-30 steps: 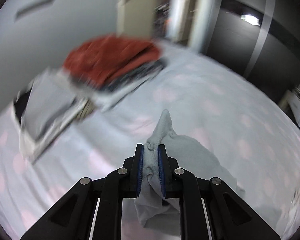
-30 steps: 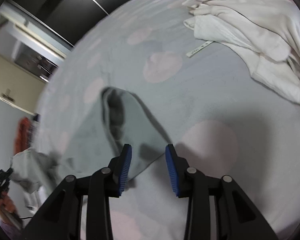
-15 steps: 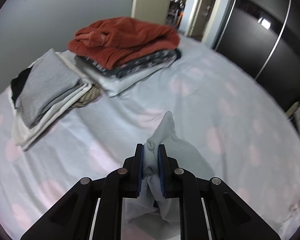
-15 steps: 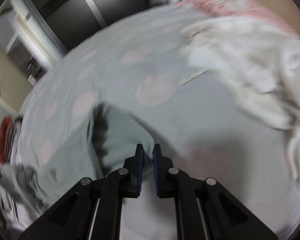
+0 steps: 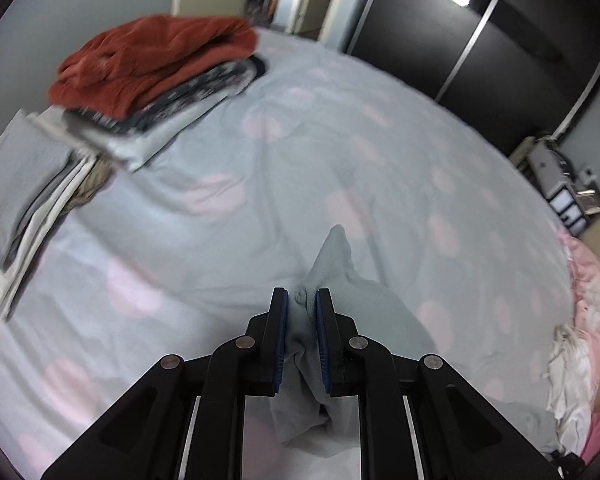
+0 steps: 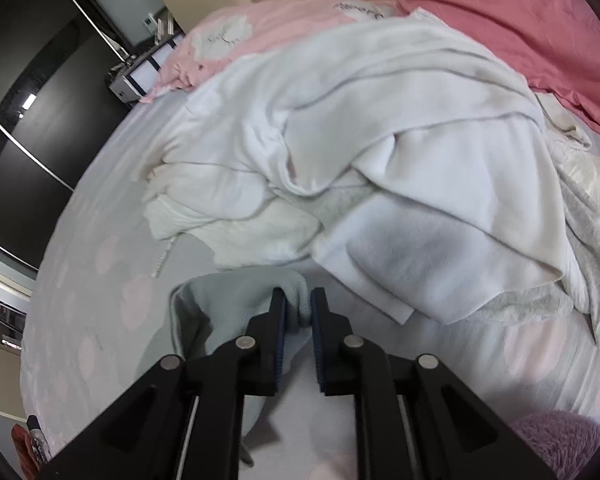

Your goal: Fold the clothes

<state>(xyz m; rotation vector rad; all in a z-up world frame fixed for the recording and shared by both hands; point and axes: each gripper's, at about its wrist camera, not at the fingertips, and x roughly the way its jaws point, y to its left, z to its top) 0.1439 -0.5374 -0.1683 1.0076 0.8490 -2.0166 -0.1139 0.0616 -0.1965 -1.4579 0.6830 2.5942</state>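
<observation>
Pale grey-green garment (image 5: 332, 268), light, limp knit, likely to sag between holds, lifted over the middle of the spotted bed (image 5: 228, 248): left gripper (image 5: 301, 312) and right gripper (image 6: 299, 312) both clamped on bunched edges, best taken at corners.

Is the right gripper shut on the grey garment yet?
Shut: the right gripper pinches a fold of the grey garment between its blue pads.
</observation>
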